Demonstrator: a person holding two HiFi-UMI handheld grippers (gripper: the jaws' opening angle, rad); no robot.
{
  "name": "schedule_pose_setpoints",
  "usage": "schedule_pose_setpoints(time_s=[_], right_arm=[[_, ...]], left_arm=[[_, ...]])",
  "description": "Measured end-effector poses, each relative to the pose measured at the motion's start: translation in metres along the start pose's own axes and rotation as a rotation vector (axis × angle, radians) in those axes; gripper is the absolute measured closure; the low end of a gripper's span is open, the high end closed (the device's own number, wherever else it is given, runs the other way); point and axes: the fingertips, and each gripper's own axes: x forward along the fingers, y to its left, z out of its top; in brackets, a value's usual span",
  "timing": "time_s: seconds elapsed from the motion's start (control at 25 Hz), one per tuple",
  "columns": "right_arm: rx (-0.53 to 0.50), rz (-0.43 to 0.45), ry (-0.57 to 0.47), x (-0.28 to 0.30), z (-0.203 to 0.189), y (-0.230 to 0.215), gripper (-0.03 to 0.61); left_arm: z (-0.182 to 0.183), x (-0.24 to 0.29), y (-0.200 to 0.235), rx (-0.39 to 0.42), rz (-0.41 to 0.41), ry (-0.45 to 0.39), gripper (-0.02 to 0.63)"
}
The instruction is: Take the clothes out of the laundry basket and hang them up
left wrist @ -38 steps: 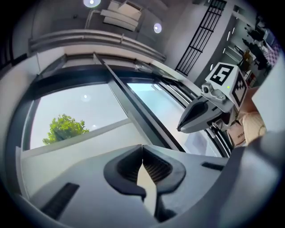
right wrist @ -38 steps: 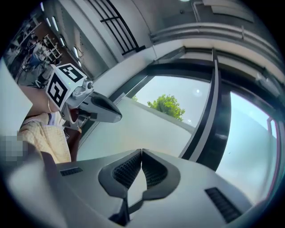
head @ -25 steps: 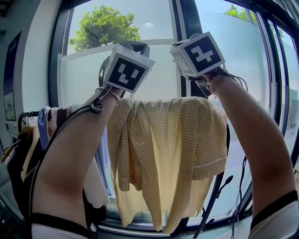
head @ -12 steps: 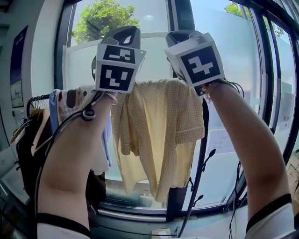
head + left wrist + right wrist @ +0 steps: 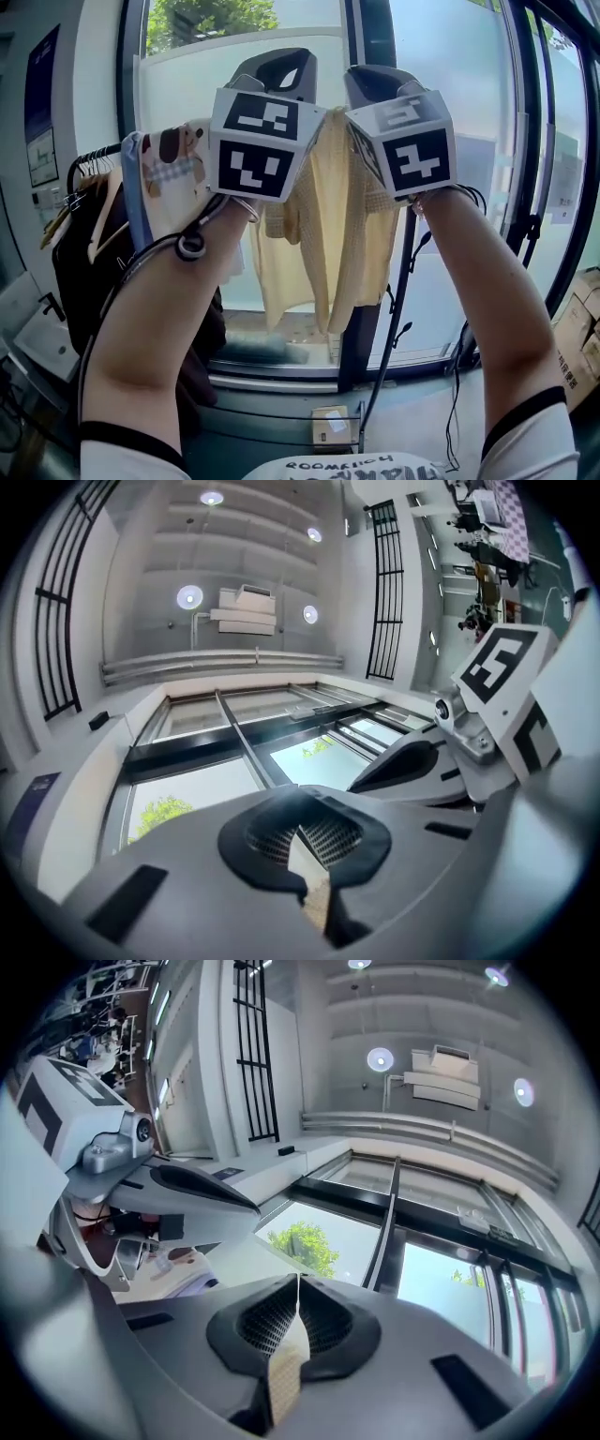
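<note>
Left tongs [image 5: 300, 841] and right tongs [image 5: 292, 1321], raised side by side before window [image 5: 450, 84], each clenched on fold of yellow checked shirt [image 5: 328, 234]. Shirt hangs bunched between them, beside clothes rail [image 5: 89, 161]. Wall poster [image 5: 39, 103] print unreadable.

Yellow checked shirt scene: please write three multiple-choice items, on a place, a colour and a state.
1. In the head view, the dark metal clothes rack stands where from the checked fabric shirt? A) right B) left C) below
2. The shirt's colour? A) pale yellow B) navy C) red
3. The left gripper and right gripper are: A) both open B) one open C) both shut on the shirt
Answers: B, rack at the picture's left; A, yellow checks show; C, fabric pinched between both pairs of jaws.
</note>
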Motion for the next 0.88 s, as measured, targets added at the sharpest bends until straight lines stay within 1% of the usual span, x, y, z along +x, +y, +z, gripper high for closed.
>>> schedule_pose_setpoints(time_s=[0.08, 0.2, 0.32, 0.4, 0.52, 0.56, 0.68, 0.8, 0.88], right_arm=[[0.028, -0.011, 0.010, -0.019, 0.001, 0.012, 0.549], [0.117, -0.022, 0.019, -0.051, 0.002, 0.032, 0.549], [0.173, -0.041, 0.049, -0.089, 0.000, 0.051, 0.549], [0.202, -0.048, 0.070, -0.114, -0.004, 0.063, 0.549], [0.223, -0.048, 0.109, -0.151, -0.017, 0.083, 0.549], [0.219, -0.050, 0.114, -0.163, -0.019, 0.088, 0.549], [0.230, -0.053, 0.124, -0.194, -0.026, 0.099, 0.549], [0.312, -0.036, 0.134, -0.223, -0.038, 0.110, 0.549], [0.374, -0.023, 0.130, -0.240, -0.044, 0.114, 0.549]], left_arm=[[-0.004, -0.022, -0.007, -0.039, -0.036, 0.010, 0.604], [-0.015, -0.058, -0.016, -0.108, -0.077, 0.037, 0.604], [-0.022, -0.097, -0.033, -0.158, -0.111, 0.037, 0.604], [-0.029, -0.124, -0.040, -0.210, -0.111, 0.046, 0.604], [-0.042, -0.162, -0.049, -0.330, -0.095, 0.076, 0.604], [-0.045, -0.173, -0.053, -0.357, -0.091, 0.085, 0.604], [-0.044, -0.201, -0.071, -0.381, -0.106, 0.096, 0.604], [-0.040, -0.229, -0.097, -0.416, -0.136, 0.118, 0.604], [-0.039, -0.243, -0.111, -0.440, -0.125, 0.140, 0.604]])
